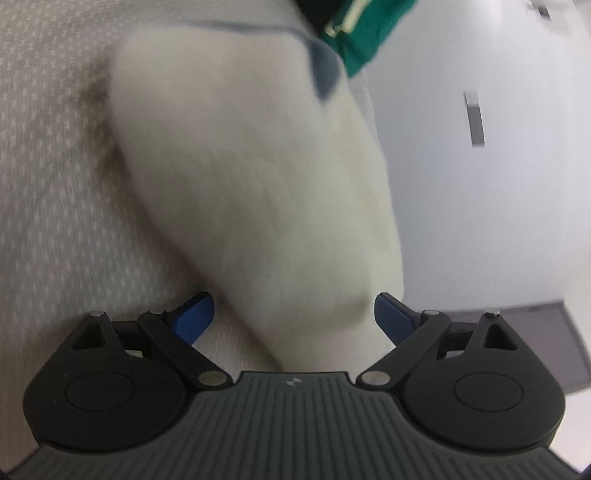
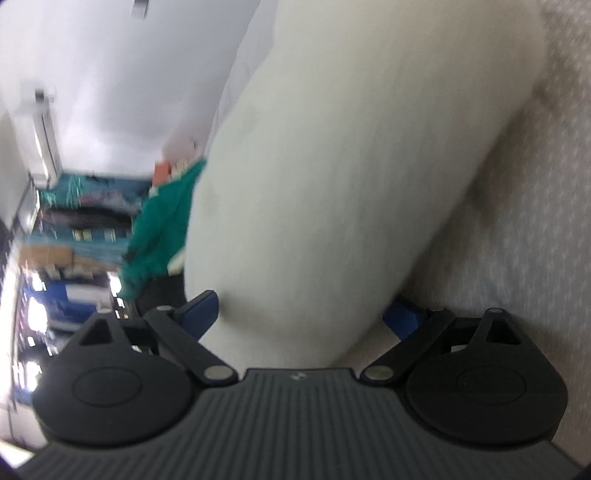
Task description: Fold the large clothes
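White garment [image 1: 251, 177] lies between both grippers' spread jaws

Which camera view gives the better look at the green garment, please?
The right wrist view: the green garment shows there as a long crumpled strip beside the white garment. The left wrist view catches only a corner of it at the top edge.

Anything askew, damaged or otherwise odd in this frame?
Nothing stands out. The white garment lies on the patterned surface, between the open jaws of both grippers; a green garment sits beyond it. Both views are motion-blurred.
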